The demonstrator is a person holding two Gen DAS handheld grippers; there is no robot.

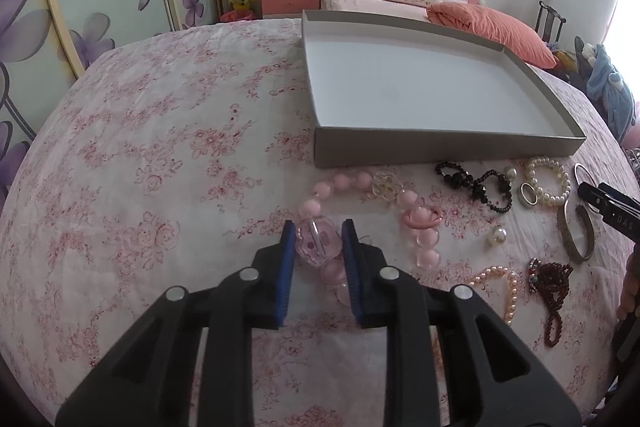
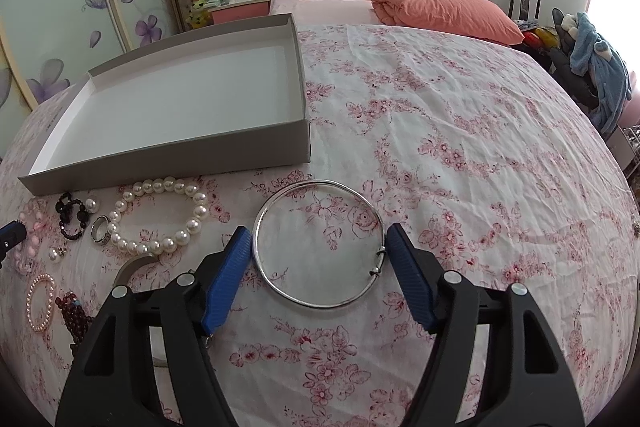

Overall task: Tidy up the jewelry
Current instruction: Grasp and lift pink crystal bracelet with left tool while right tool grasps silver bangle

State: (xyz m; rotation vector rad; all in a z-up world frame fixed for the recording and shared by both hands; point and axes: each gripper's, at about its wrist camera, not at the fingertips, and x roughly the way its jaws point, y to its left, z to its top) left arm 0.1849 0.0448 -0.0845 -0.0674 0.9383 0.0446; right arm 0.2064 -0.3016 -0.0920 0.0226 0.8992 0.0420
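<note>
My left gripper [image 1: 318,231] has its blue pads closed on a large clear-pink bead of the pink bead bracelet [image 1: 370,183], which lies on the floral cloth. My right gripper [image 2: 318,237] is open wide, its pads on either side of a thin silver bangle [image 2: 318,243] lying flat on the cloth. The grey, empty shallow box [image 1: 440,143] stands just behind the jewelry; it also shows in the right wrist view [image 2: 168,155].
More jewelry lies on the cloth: a black bead bracelet [image 1: 476,185], a white pearl bracelet [image 2: 160,215], a silver ring [image 2: 100,227], a metal cuff [image 1: 576,239], a small pink pearl bracelet [image 1: 500,287], dark red beads [image 1: 550,287] and a loose pearl [image 1: 497,235].
</note>
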